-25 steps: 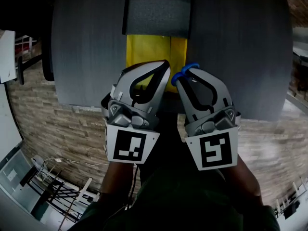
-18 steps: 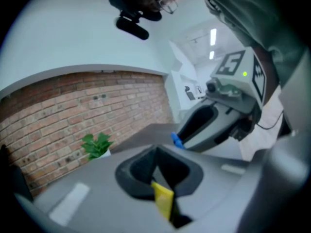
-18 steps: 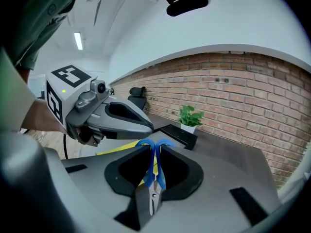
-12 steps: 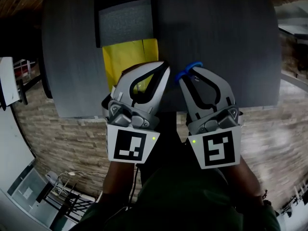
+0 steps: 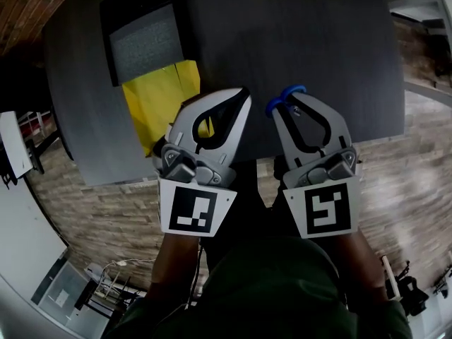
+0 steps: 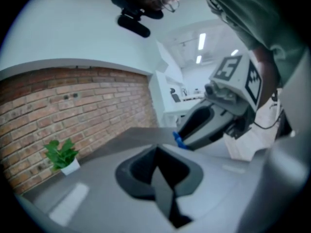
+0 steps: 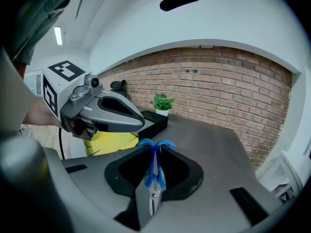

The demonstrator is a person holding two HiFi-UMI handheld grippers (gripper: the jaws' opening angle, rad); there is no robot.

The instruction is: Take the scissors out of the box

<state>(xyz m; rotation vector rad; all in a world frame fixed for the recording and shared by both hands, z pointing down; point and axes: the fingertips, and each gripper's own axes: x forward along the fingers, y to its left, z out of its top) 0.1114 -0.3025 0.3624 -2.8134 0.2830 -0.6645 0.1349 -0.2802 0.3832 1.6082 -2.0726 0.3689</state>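
My right gripper (image 5: 282, 103) is shut on a pair of blue-handled scissors (image 7: 153, 171); their handles (image 5: 284, 99) stick out past the jaw tips and the steel blades lie back between the jaws. It hovers above the dark grey table (image 5: 318, 55) near its front edge. My left gripper (image 5: 244, 97) is shut with nothing in it, close beside the right one, which shows as the right gripper (image 6: 182, 141) in the left gripper view. The box (image 5: 145, 41) is black with a grey lining and lies at the table's far left, a yellow sheet (image 5: 159, 101) in front of it.
A small potted plant (image 7: 163, 103) stands at the table's far end by a brick wall (image 7: 228, 81). Pale stone-pattern floor (image 5: 92, 210) runs below the table's near edge. A white unit (image 5: 14, 143) sits on the floor at the left.
The head view has swung right, so the box and yellow sheet have shifted left in it. Both grippers stay side by side, the right still shut on the scissors.
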